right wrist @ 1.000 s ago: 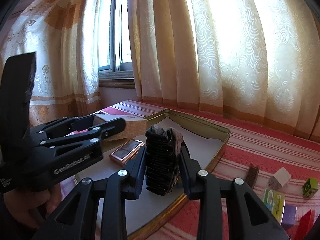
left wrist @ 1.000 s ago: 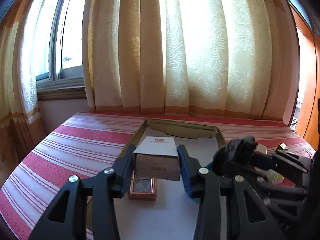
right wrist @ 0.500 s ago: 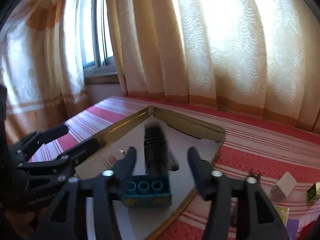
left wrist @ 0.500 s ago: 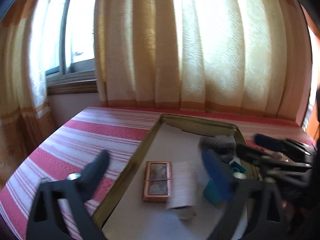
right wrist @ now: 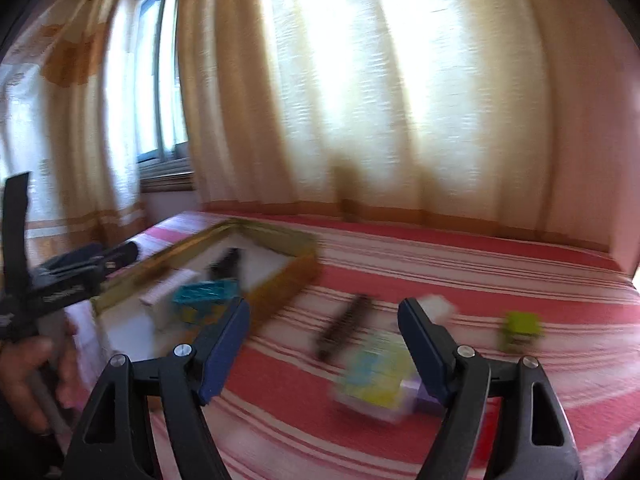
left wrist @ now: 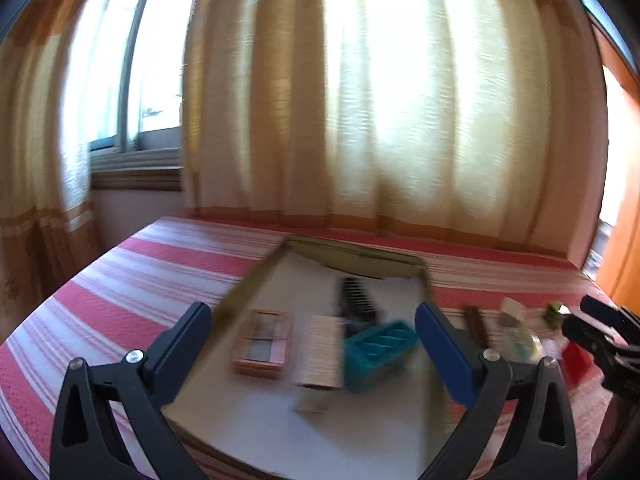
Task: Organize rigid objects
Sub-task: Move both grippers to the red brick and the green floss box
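While blurred, shows left gripper [left wrist: 312,334] jaws wide apart, empty, above tray [left wrist: 256,280] at frame centre holding teal block [left wrist: 376,350]; right gripper [right wrist: 322,336] jaws just opening, empty, over striped cloth [right wrist: 480,276].
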